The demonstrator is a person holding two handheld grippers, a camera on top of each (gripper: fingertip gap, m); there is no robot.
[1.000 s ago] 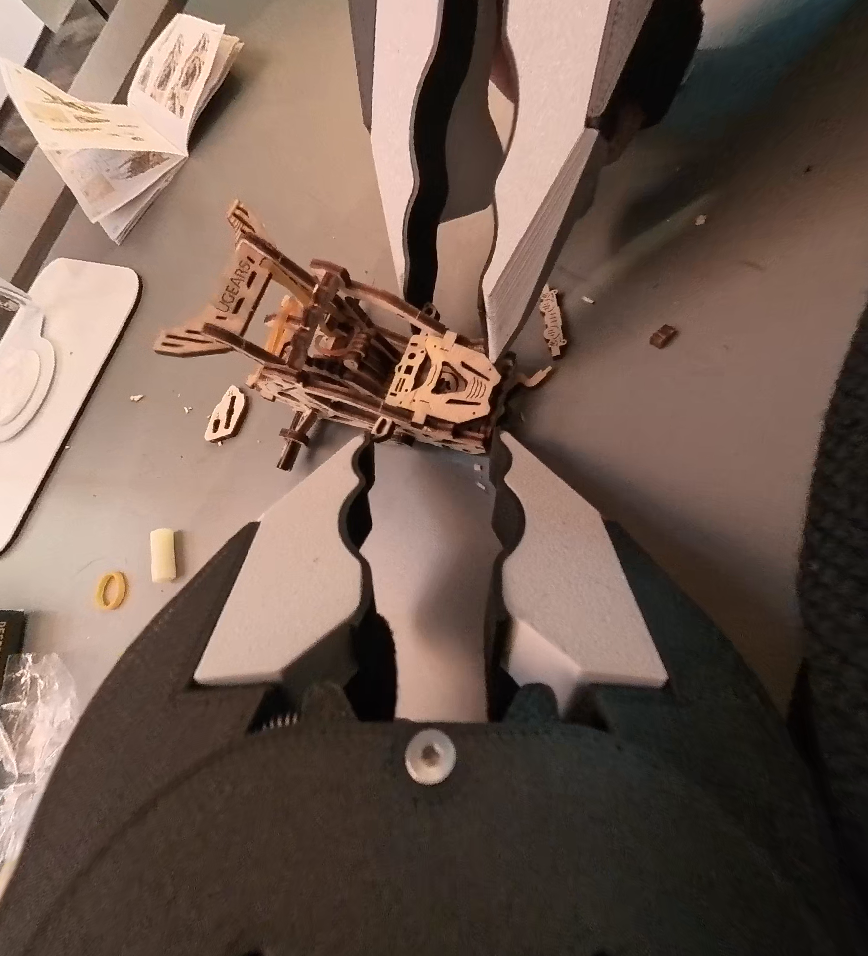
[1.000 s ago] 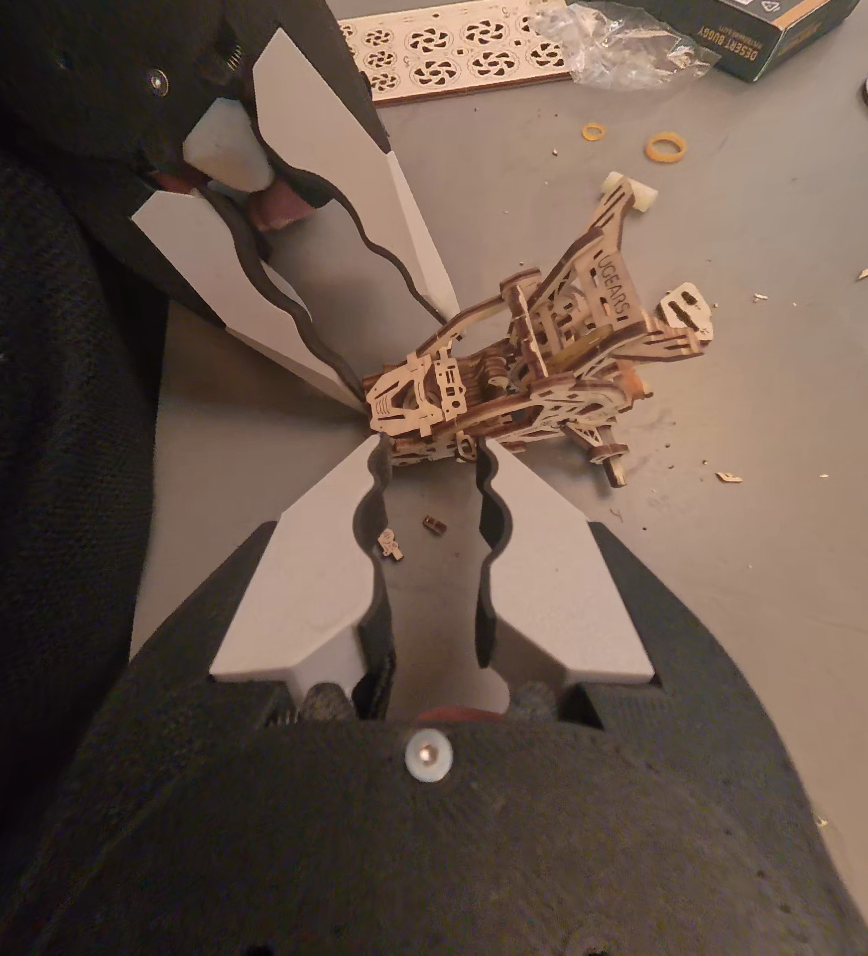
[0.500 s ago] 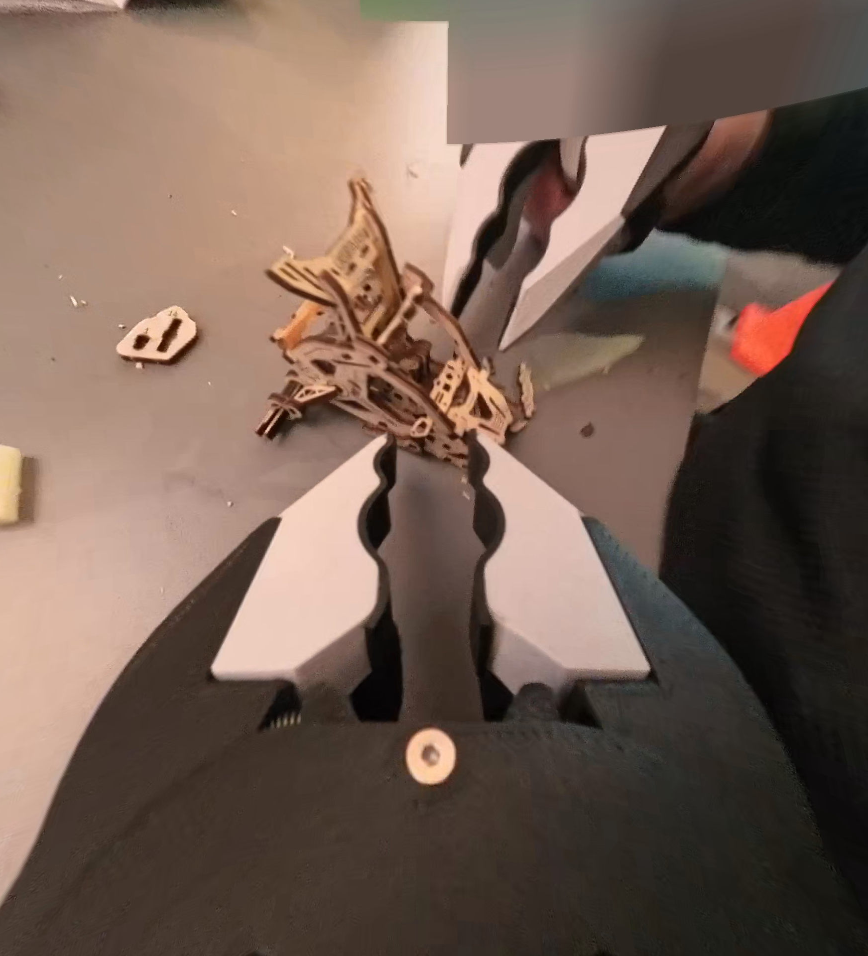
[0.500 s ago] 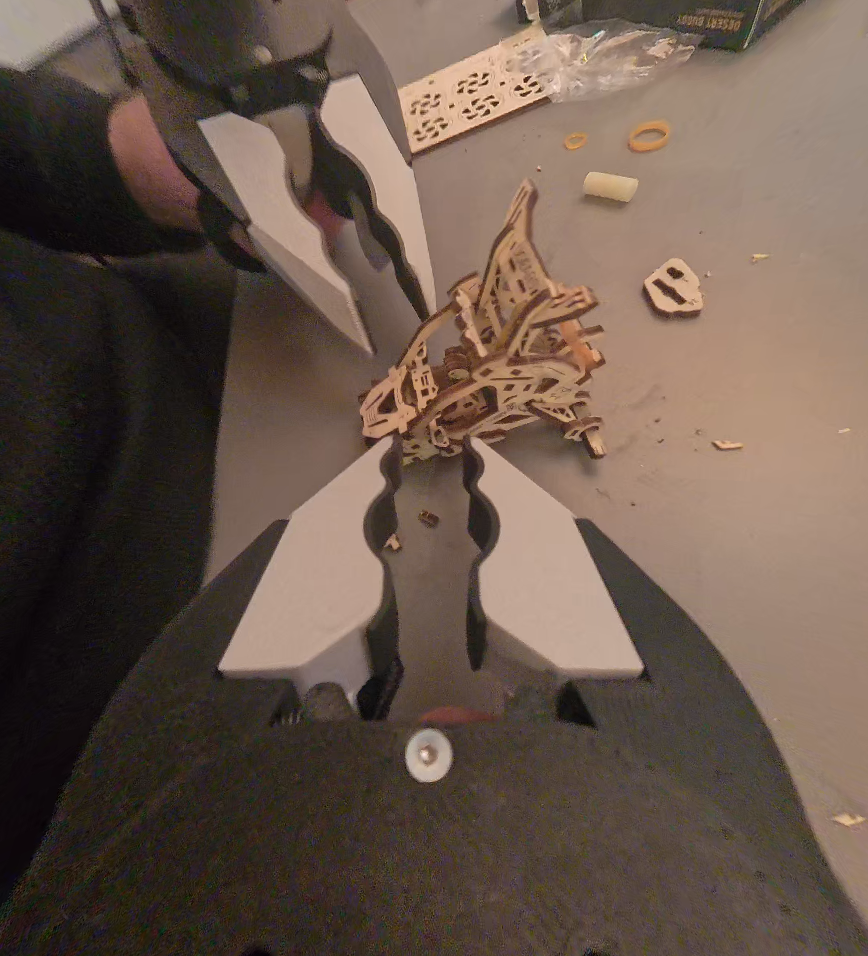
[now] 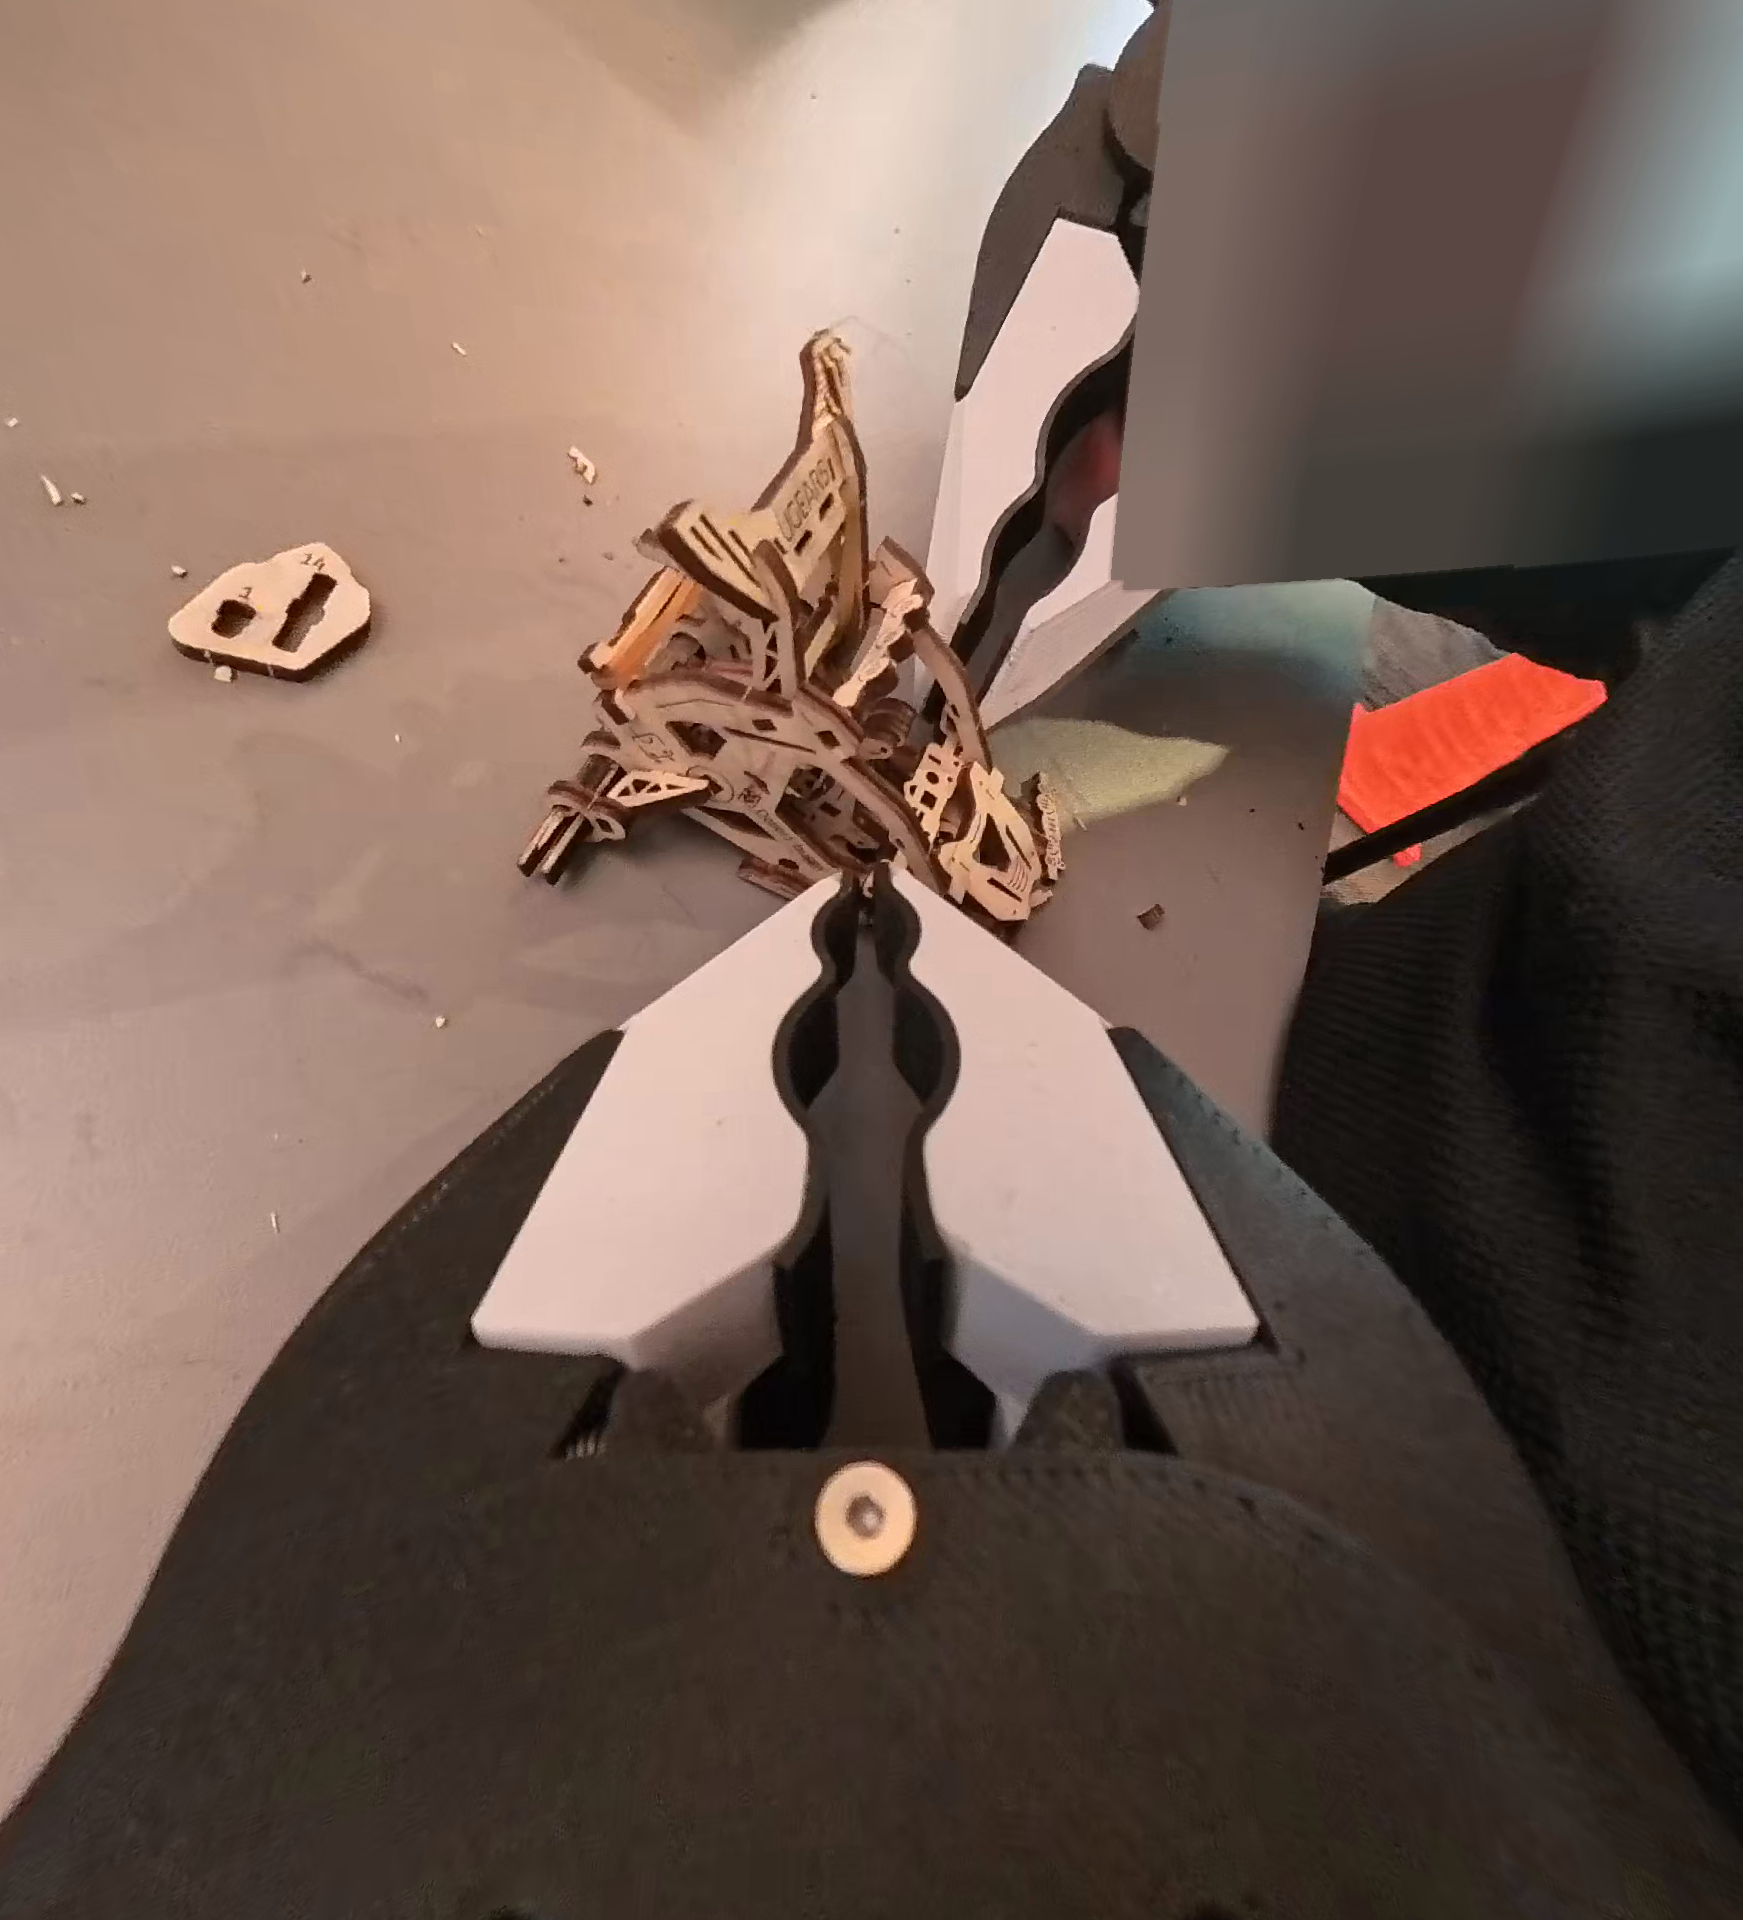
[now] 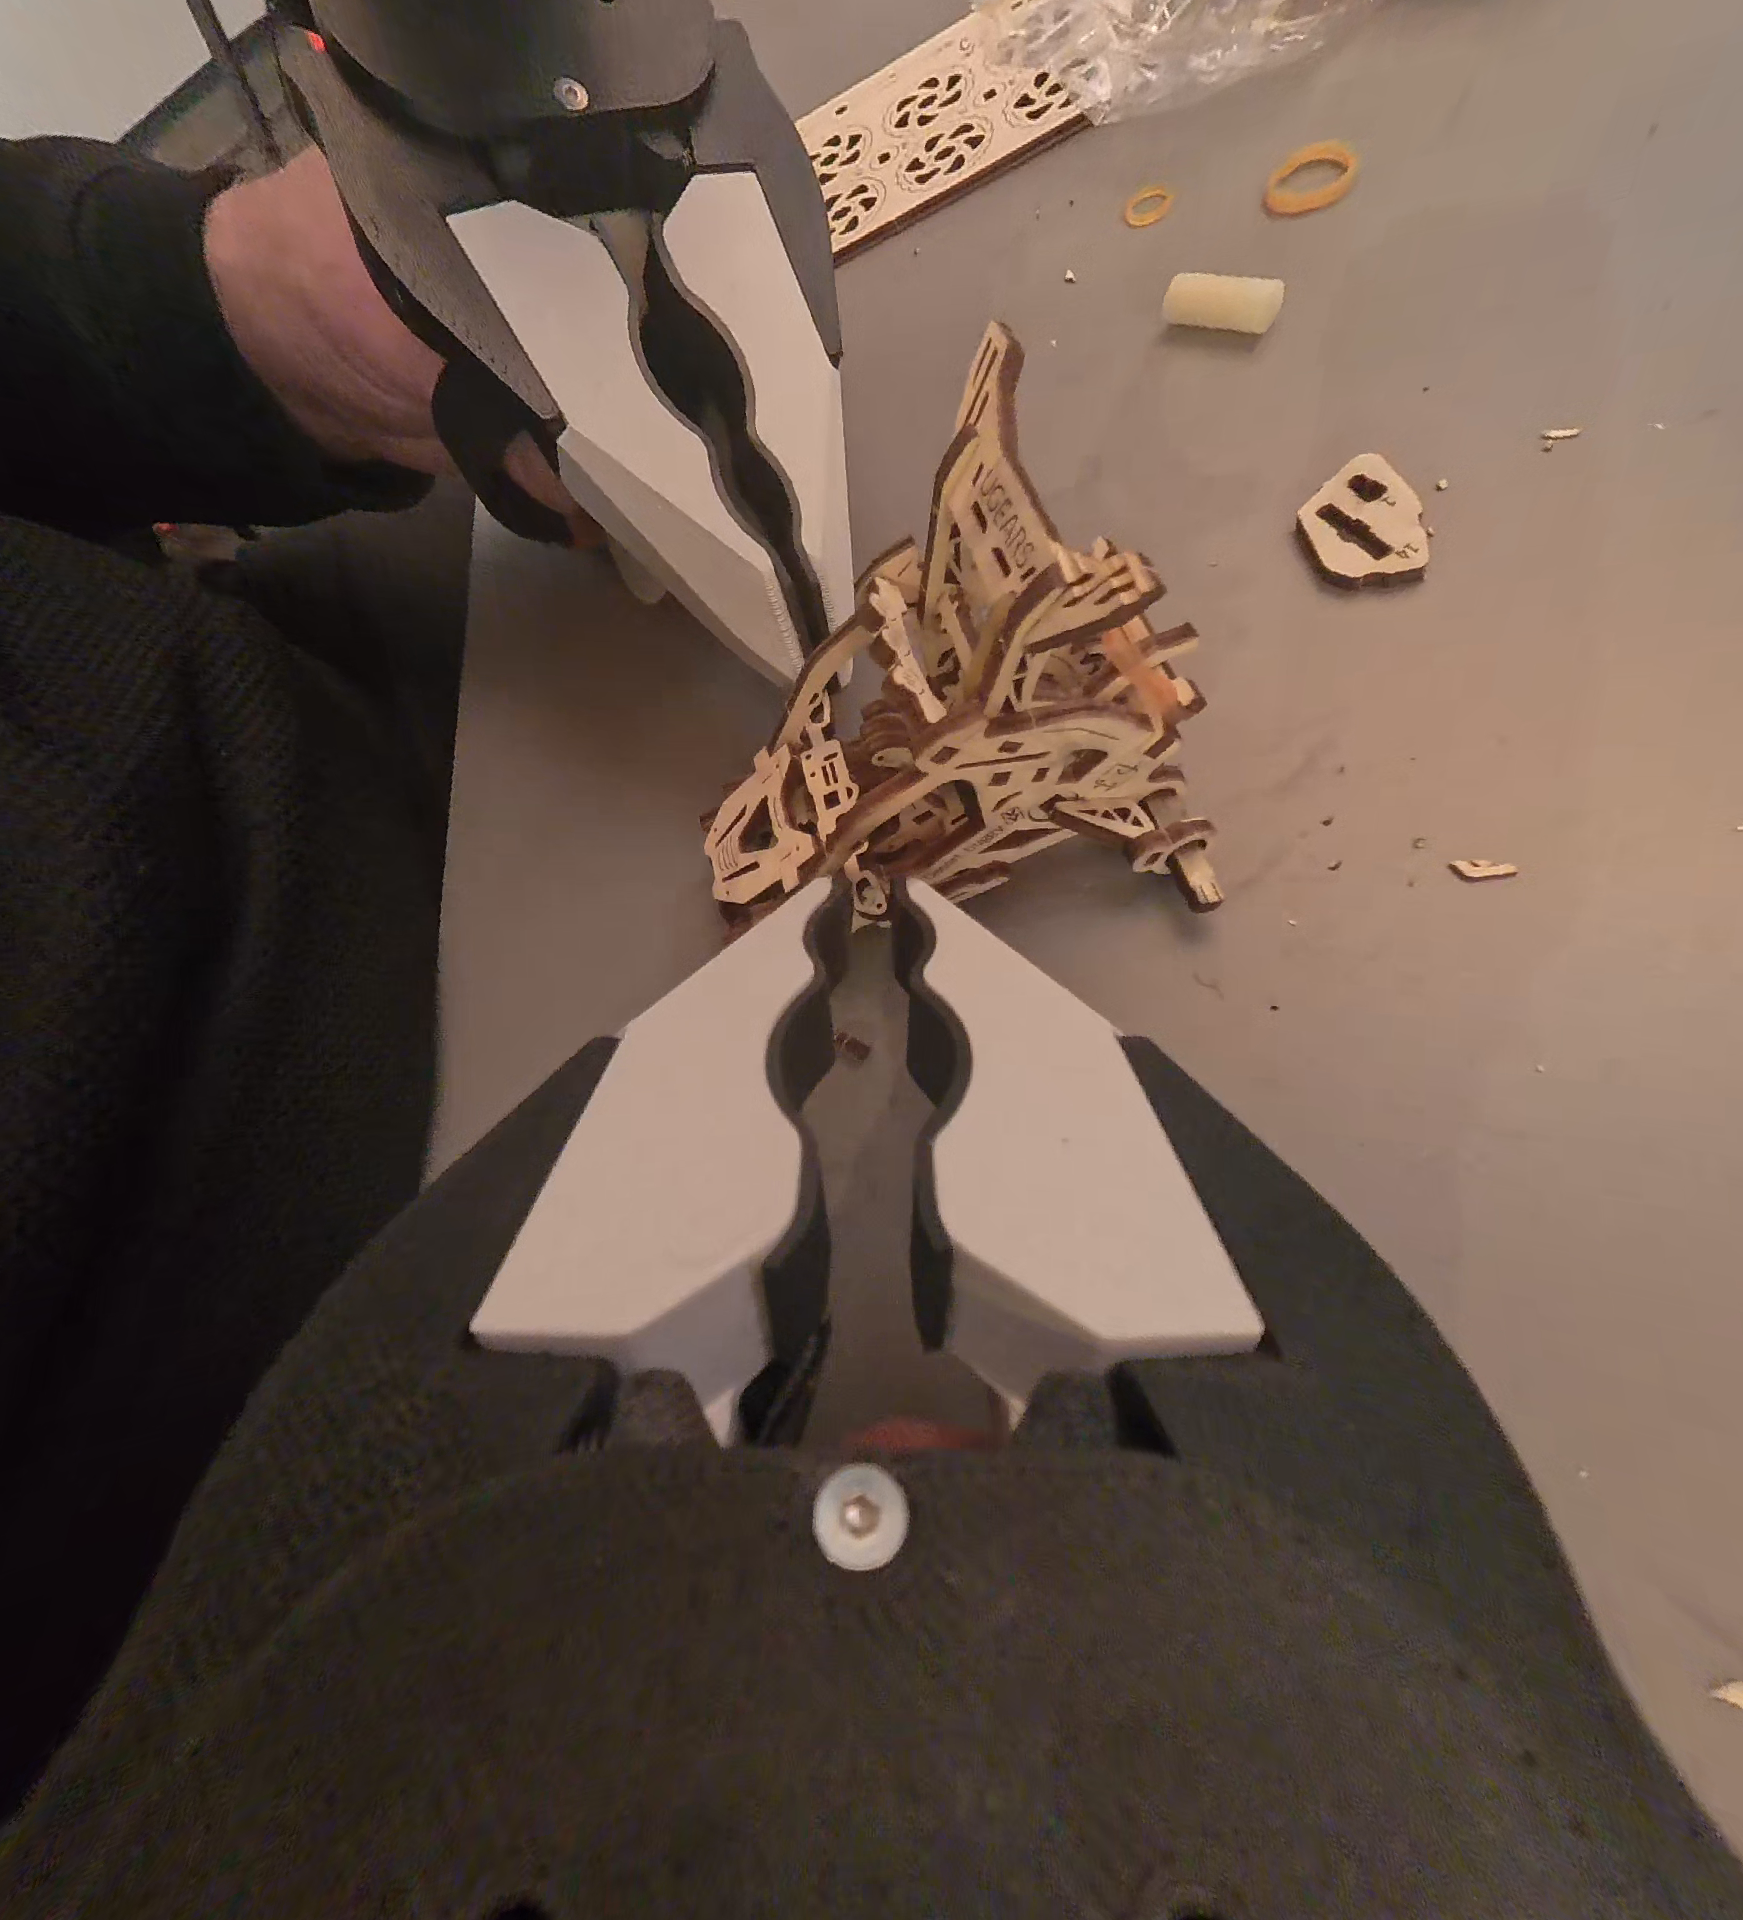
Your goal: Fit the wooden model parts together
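The partly built wooden model [image 5: 794, 727] stands tilted on the grey table [image 5: 223, 1039], its tail fin raised. My left gripper [image 5: 868, 891] is shut on a thin lower edge of the model near its front. My right gripper [image 6: 865, 896] is shut on a small part at the model's lower edge [image 6: 950, 769]. The left gripper also shows in the right wrist view [image 6: 802, 639], tips pinched at the model's curved bar. The right gripper shows in the left wrist view [image 5: 986, 665] behind the model, partly under a blurred patch.
A loose wooden piece with two slots [image 5: 269, 613] [image 6: 1366, 535] lies apart from the model. A white cylinder [image 6: 1222, 303], two rubber bands [image 6: 1308, 177], a punched wooden sheet [image 6: 929, 135] and a plastic bag [image 6: 1210, 42] lie farther off. A person's hand [image 6: 327, 332] holds the left gripper. The table edge is by the dark sleeve [image 6: 119, 935]. One gripper's finger ends stand about 5 cm off the other's.
Both grippers have closed from a wide gap to a pinch on the model. The model has tipped up from lying flat, tail fin now raised.
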